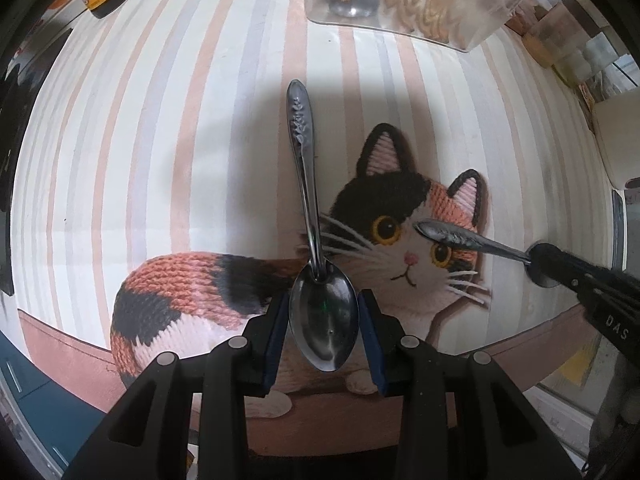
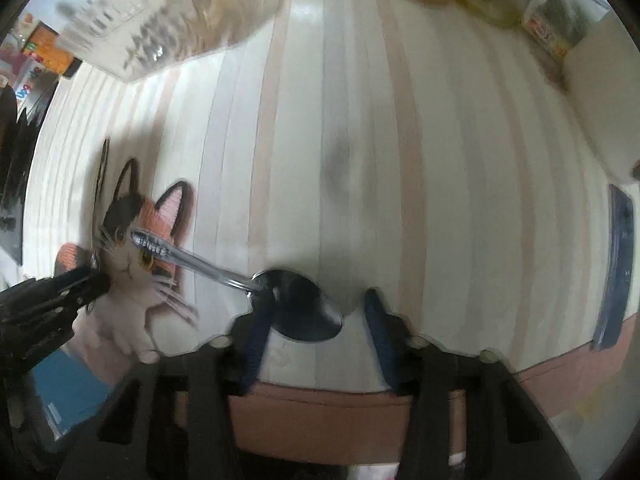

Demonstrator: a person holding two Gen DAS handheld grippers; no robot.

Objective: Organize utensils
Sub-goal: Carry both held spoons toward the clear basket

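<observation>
A: Where do things stand with the utensils?

B: Each hand has one. The left tongs [image 1: 324,320] have their blue pads either side of the bowl of a dark polished steel spoon with an embossed handle [image 1: 310,216], handle pointing away. The pads look just beside the bowl, so I cannot tell whether they pinch it.

A: And the other?

B: The right tongs [image 2: 316,312] carry a second steel spoon with a patterned handle [image 2: 296,304]. Its bowl sits against the left blue pad [image 2: 260,320]; the right pad stands apart, so the tongs are spread. Whether that spoon is truly gripped, I cannot tell.

A: Where should they go?

B: My guess is the clear plastic bin [image 1: 420,4] at the far end of the striped surface with the knitted calico cat print [image 1: 160,120]. Something dark already lies in it, too blurred to name.

A: So, progress?

B: Partway, I'd judge: both spoons are near the cat picture, well apart from the bin. Neither is put away yet.
</observation>
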